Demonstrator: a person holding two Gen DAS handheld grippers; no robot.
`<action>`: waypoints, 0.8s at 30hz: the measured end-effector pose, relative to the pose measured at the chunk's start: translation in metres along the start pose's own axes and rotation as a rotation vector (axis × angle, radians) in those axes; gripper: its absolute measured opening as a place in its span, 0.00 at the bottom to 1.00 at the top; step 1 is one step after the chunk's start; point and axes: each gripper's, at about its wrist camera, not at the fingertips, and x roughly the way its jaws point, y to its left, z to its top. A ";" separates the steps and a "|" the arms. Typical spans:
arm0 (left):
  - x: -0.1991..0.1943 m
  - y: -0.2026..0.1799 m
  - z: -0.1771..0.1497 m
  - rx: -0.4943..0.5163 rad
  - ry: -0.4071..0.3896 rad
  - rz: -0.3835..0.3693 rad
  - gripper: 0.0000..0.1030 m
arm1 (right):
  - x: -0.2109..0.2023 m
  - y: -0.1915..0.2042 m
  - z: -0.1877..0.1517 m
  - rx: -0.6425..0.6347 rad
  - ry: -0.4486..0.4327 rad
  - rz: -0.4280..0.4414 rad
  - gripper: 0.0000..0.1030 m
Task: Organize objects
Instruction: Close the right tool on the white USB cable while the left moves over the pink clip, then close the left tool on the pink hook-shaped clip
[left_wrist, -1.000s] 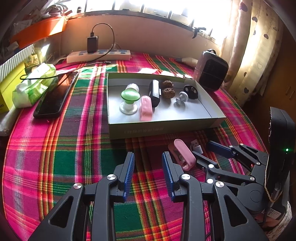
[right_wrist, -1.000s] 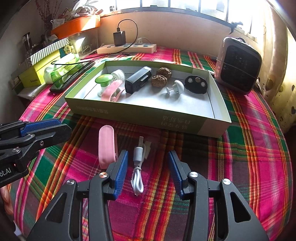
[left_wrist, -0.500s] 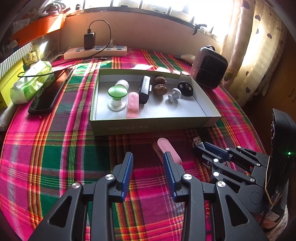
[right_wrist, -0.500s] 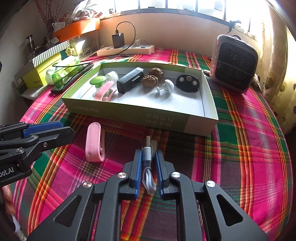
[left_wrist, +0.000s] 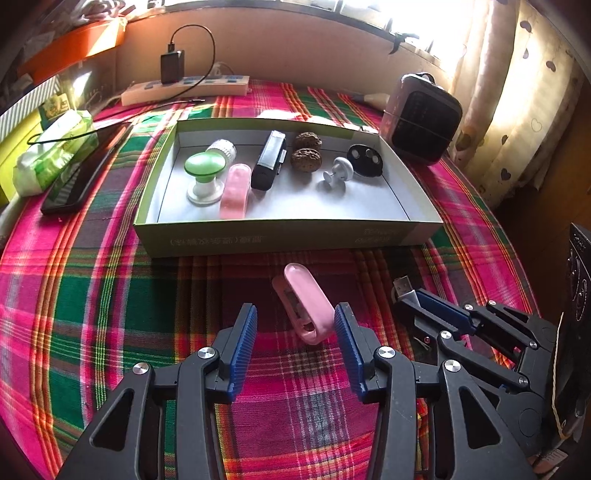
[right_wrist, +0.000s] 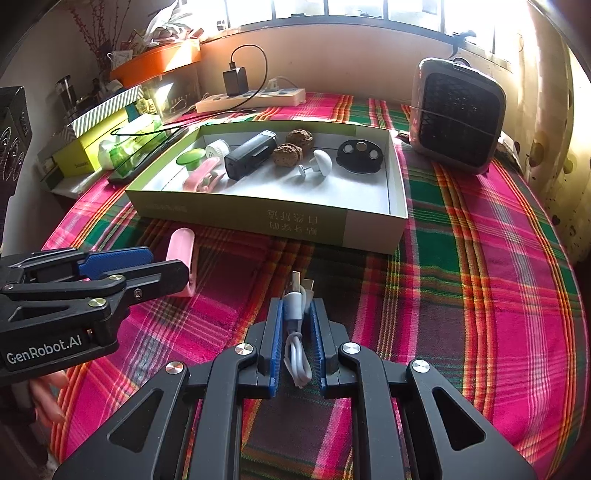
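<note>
Plaid cloth (left_wrist: 92, 295) in pink, green and red, covering one table. On it, one shallow cardboard tray (left_wrist: 288, 236), pale green outside and white inside. Behind the tray's right corner, one dark space heater (left_wrist: 421, 118). Along the back wall, one white power strip (left_wrist: 184, 86) with one black charger (left_wrist: 171, 66) plugged in. Left of the tray, one black phone (left_wrist: 74, 181) beside one green tissue pack (left_wrist: 51, 147).

Inside the tray, eight items: one green-topped knob (left_wrist: 205, 170), one small white cap (left_wrist: 221, 149), one pink hair clip (left_wrist: 234, 190), one black rectangular gadget (left_wrist: 269, 160), two walnuts (left_wrist: 306, 159), one white knob (left_wrist: 338, 171), one black disc with pale spots (left_wrist: 365, 158).

In front of the tray, on the cloth, a second pink clip (left_wrist: 304, 306), lying between the blue pads (left_wrist: 242, 347) of the left gripper (left_wrist: 295, 332); jaws opening, spread wide, the pads not pressing on the clip, the right pad just beside it.

Further right, right gripper (right_wrist: 295, 332) pressed together, pinching one coiled white USB cable (right_wrist: 295, 343), its plug (right_wrist: 296, 280) poking out past the fingertips toward the tray wall. Fingertips of a hand (right_wrist: 48, 398) visible under the left gripper in the right wrist view.
</note>
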 end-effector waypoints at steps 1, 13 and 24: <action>0.001 -0.001 0.001 -0.002 0.002 0.002 0.41 | 0.000 -0.001 0.000 0.001 0.000 0.004 0.15; 0.012 -0.014 0.002 0.009 0.031 0.030 0.41 | -0.002 -0.007 -0.001 0.022 -0.004 0.029 0.15; 0.017 -0.020 0.004 0.050 0.011 0.081 0.41 | -0.002 -0.008 -0.001 0.029 -0.004 0.032 0.15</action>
